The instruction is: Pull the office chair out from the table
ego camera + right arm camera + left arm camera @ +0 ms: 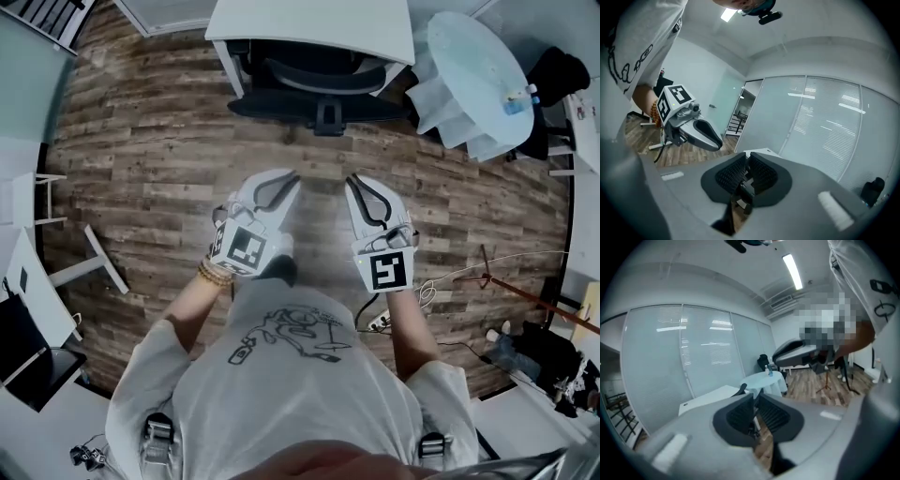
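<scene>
**A:** why're both held out front like that?

**B:** you've got the left gripper [289, 178] and right gripper [354, 180] side by side, aimed fwd, prob lining up on the office chair [319, 94]. Each jaw pair's only a crack apart, w/ nothing in them and touching nothing. Chair's well off across the wood floor [141, 169], seat tucked under the white table [309, 23]. It's too small in the gripper views to say which part you're aimed at.
</scene>
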`<state>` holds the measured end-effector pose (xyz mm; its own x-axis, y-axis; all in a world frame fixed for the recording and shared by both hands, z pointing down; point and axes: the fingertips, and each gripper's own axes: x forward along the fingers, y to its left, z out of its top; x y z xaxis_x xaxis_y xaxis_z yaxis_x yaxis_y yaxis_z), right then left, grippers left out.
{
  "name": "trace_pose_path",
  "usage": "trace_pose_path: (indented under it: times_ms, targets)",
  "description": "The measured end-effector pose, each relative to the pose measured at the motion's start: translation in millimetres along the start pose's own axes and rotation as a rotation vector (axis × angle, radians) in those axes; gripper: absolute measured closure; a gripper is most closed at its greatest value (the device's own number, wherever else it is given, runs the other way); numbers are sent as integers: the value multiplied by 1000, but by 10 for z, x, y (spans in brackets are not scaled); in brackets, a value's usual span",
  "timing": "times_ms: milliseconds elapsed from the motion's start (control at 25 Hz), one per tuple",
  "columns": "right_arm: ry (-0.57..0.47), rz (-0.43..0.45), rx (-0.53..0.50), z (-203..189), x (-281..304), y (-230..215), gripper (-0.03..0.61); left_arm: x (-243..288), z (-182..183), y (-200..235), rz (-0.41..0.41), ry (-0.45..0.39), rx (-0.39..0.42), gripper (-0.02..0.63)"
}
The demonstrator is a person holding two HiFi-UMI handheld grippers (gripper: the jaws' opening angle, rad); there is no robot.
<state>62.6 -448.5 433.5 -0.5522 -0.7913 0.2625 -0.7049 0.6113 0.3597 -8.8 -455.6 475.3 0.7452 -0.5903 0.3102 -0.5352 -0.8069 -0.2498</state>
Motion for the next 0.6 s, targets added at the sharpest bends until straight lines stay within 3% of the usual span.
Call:
trace_pose_path:
  times_ms: [240,600]
  targets:
    - [105,42,-55,-524,460,-215,512,544,-553,352,-6,127,130,544]
    - [275,125,-254,-1393,1116,-520,477,1139,-1065,764,-42,283,312,513]
